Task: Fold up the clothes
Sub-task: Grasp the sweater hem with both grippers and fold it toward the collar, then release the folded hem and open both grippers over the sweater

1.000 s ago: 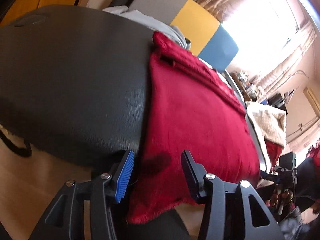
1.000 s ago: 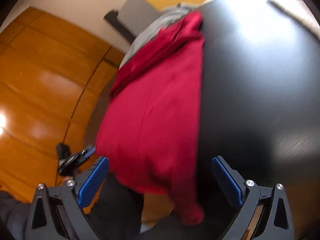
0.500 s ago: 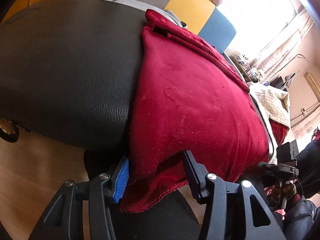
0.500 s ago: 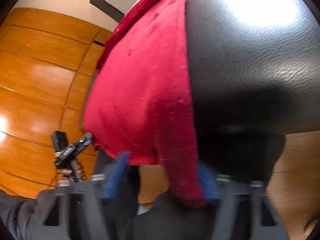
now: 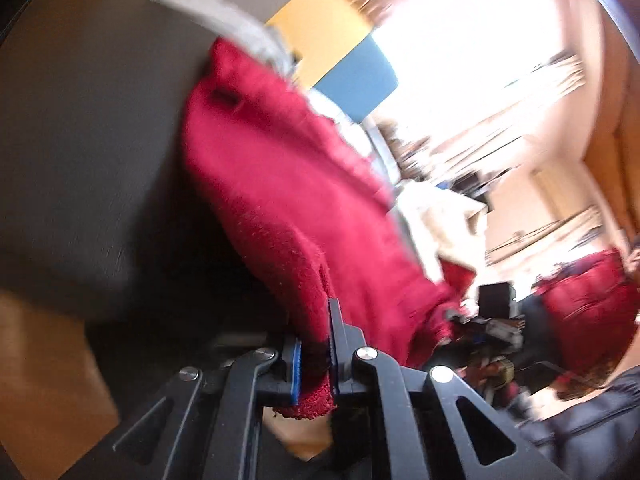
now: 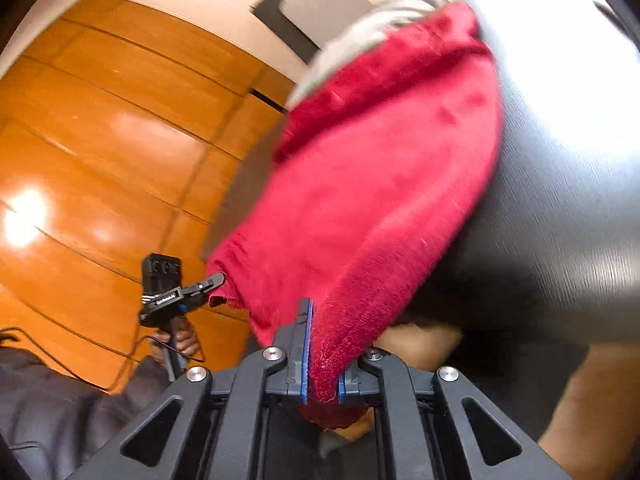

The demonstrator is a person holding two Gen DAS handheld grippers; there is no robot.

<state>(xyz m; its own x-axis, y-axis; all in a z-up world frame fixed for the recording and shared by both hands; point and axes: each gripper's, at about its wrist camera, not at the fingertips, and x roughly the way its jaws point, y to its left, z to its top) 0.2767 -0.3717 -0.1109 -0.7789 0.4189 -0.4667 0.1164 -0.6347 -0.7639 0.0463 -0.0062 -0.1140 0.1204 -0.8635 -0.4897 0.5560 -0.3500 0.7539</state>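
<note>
A red fleece garment (image 5: 288,200) lies across a black leather surface (image 5: 88,140), its near edge lifted off it. My left gripper (image 5: 314,356) is shut on the garment's near left corner. My right gripper (image 6: 320,360) is shut on the near right corner of the same red garment (image 6: 384,184). In the right wrist view the left gripper (image 6: 212,282) shows at the left, pinching the other corner. The black surface (image 6: 560,184) lies to the right of the garment there.
A grey garment (image 5: 224,20) lies at the far end of the surface, also in the right wrist view (image 6: 372,24). A cream cloth (image 5: 440,216) lies beyond the red garment. Orange wood panelling (image 6: 100,140) stands at the left. A bright window (image 5: 460,52) is behind.
Both grippers have closed on the garment's near corners and lifted the near edge off the black surface. One second ago both were open around the hanging hem.
</note>
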